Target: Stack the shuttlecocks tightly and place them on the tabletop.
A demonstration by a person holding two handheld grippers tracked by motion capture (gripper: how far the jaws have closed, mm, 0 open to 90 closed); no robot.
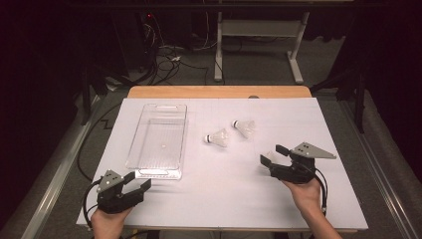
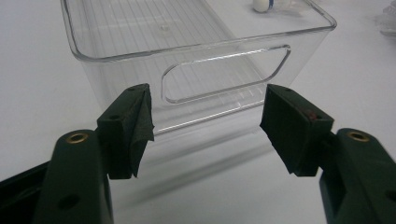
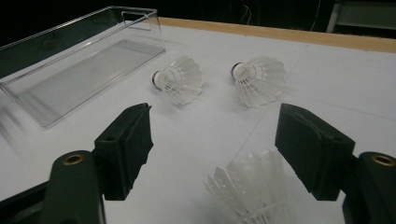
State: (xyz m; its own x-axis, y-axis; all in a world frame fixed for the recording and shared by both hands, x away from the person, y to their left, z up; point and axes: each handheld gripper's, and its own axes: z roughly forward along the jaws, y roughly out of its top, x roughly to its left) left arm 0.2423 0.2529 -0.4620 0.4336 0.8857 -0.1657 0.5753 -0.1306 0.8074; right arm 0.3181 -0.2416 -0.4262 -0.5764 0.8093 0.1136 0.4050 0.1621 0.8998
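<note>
The right gripper (image 1: 275, 157) is held low over the table (image 1: 224, 199) with its jaws spread wide and nothing clamped. A shuttlecock (image 3: 252, 189) lies between the two jaws, nearer the right one in the right gripper view, its feathers fanned toward the jaw tips; whether a pad touches it cannot be told. In the high view this same shuttlecock (image 1: 271, 156) is seen as a pale shape in the gap between the jaws.

Beyond the right jaws two more shuttlecocks are seen, well apart from the fingertips: a left shuttlecock (image 3: 179, 80) ahead of the left jaw and a far shuttlecock (image 3: 259, 80) ahead of the gap, both lying on their sides with corks turned to the left. In the high view they are seen at (image 1: 218, 138) and (image 1: 244, 127).

The left gripper (image 1: 140, 182) is likewise released, jaws wide apart and empty. A clear bin (image 2: 196, 51) stands just ahead of its fingertips, the handle slot of the near wall facing the gap; the pads (image 2: 140, 126) are kept apart from the wall. In the high view the bin (image 1: 144, 149) is seen just beyond the left jaws, with nothing inside
</note>
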